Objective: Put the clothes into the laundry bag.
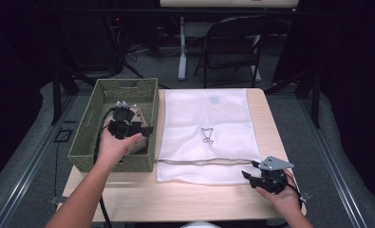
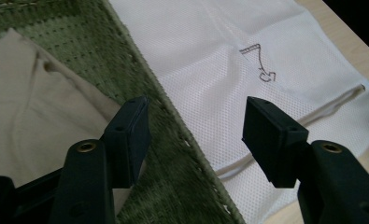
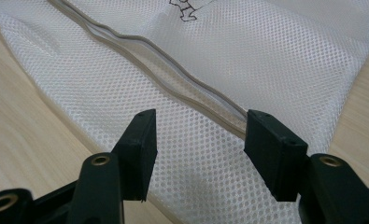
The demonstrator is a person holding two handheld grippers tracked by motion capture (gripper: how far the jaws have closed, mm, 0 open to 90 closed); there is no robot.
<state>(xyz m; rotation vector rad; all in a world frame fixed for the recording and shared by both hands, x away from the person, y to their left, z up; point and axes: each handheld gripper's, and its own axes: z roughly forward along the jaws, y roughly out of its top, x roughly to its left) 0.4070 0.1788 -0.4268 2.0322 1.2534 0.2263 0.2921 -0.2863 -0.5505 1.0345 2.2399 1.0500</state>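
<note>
Left tongs (image 2: 196, 130) spread over woven green basket (image 1: 88, 128) rim, beige cloth (image 2: 28, 107) inside. Right tongs (image 3: 198, 140) spread above white mesh bag (image 1: 209, 128), flat on wood bench (image 1: 185, 197) right of basket.

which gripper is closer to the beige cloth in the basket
Left. The left gripper hangs over the green basket, right above the beige cloth; the right gripper sits at the mesh bag's near edge.

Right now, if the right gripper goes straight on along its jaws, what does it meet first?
Most likely the white mesh bag: the right gripper is open and low over its near edge, aimed at the grey zipper. Depth is unclear, so it might touch the mesh just short of the zipper.
</note>
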